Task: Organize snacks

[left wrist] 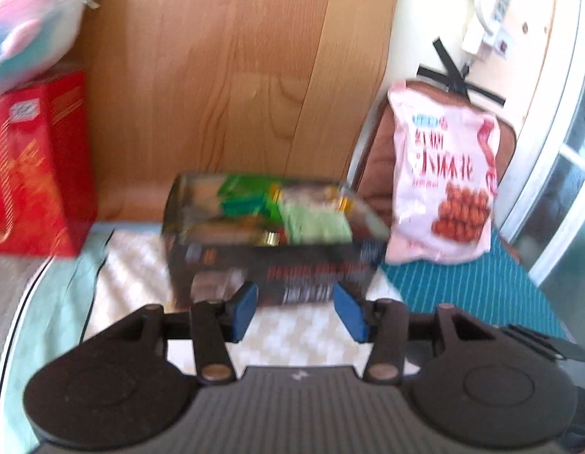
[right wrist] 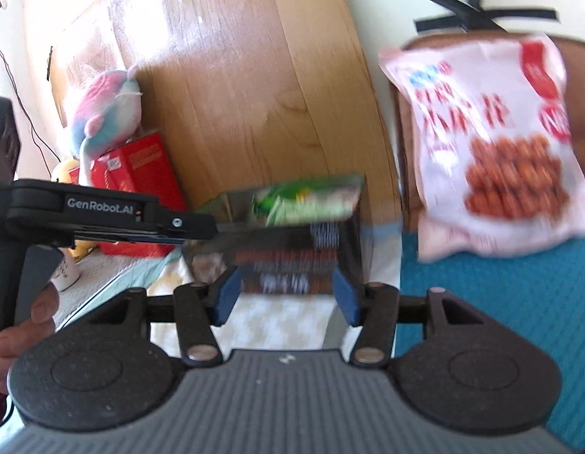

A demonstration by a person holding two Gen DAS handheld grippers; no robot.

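Note:
A dark open box [left wrist: 277,265] holding green snack packets [left wrist: 292,208] stands on the checked cloth, right in front of both grippers. My left gripper [left wrist: 296,310] is open and empty, its blue pads just short of the box's front face. My right gripper [right wrist: 287,295] is open and empty, its pads close to the same box [right wrist: 292,257]. A large pink snack bag [left wrist: 444,174] leans against a brown chair to the right; it also shows in the right wrist view [right wrist: 493,143]. Both views are blurred.
A red box [left wrist: 35,166] with a plush toy [left wrist: 35,26] on top stands at the left. A wooden panel [left wrist: 232,75] rises behind. A teal striped mat [left wrist: 462,287] lies at the right. The left gripper's body [right wrist: 103,212] crosses the right wrist view.

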